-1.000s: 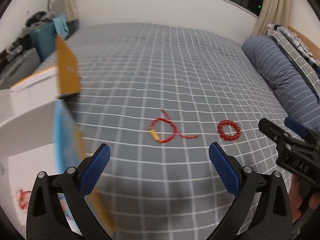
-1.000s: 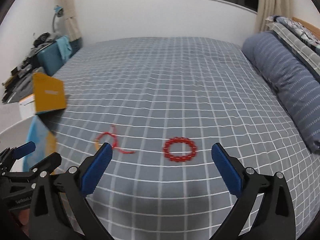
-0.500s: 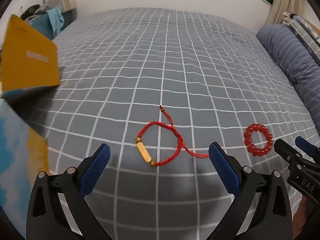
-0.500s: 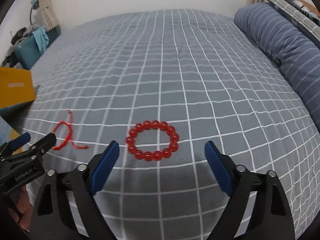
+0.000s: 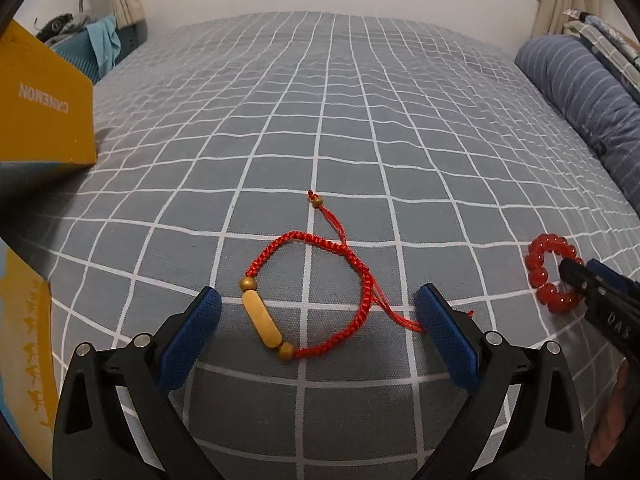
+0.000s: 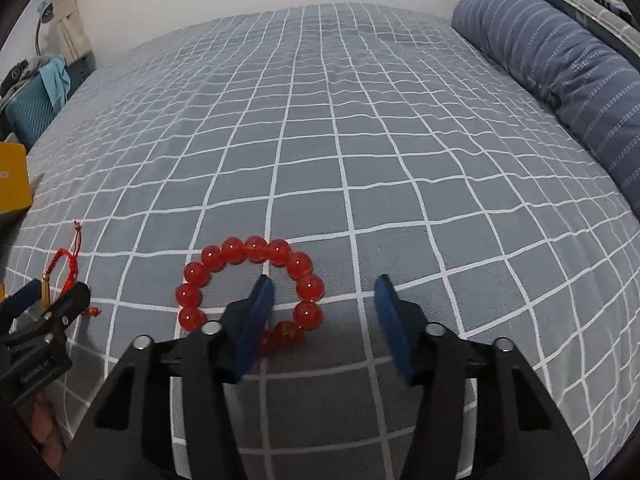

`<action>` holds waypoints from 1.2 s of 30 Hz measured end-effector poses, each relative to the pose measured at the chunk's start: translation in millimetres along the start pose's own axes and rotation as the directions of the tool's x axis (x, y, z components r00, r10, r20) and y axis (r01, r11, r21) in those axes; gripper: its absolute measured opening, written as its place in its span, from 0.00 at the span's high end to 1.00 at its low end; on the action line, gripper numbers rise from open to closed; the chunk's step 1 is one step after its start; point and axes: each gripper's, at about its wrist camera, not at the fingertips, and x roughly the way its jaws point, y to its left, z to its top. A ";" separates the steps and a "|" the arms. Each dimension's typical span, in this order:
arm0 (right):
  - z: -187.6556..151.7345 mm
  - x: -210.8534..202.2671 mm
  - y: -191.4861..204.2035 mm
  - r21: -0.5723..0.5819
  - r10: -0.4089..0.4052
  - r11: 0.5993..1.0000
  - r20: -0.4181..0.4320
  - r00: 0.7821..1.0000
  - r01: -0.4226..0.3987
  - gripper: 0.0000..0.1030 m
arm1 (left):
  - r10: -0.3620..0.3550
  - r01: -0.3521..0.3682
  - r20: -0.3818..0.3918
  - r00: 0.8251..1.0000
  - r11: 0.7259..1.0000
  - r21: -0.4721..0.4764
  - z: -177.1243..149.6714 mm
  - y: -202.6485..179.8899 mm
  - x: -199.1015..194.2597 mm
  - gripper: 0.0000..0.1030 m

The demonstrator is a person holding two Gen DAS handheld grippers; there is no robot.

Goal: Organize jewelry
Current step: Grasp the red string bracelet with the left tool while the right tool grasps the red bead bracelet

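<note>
My right claw's blue-padded left finger [image 6: 256,320] hides part of the red glass-bead bracelet [image 6: 224,256]; the yellow cardboard box [image 5: 40,112] runs off-frame.

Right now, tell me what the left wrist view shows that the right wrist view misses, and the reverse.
Only the left wrist view shows the braided red cord bracelet whole, with its oblong tan bead, lying between the open left gripper's fingers.

Only the right wrist view shows the red bead bracelet almost whole: the right gripper is open, its left finger inside the ring and its right finger outside it.

Both show the two bracelets apart on the grey checked bedspread, the yellow box and the striped blue pillow.
</note>
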 end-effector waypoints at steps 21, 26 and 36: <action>-9.0 -6.8 -5.0 0.023 0.065 0.997 0.084 0.994 -0.067 0.87 | -0.003 0.003 0.053 0.999 1.000 -0.006 -13.8 1.7 -12.7 0.88; -11.4 -12.6 -1.6 0.008 0.047 0.999 0.110 0.993 -0.048 0.87 | 0.001 -0.001 0.062 0.998 1.000 0.006 -16.0 -1.0 -18.3 0.89; -9.1 -33.0 -0.3 0.004 0.045 0.999 0.103 0.994 -0.045 0.87 | -0.028 0.026 0.056 0.998 0.999 0.034 -23.3 -12.0 -37.4 0.89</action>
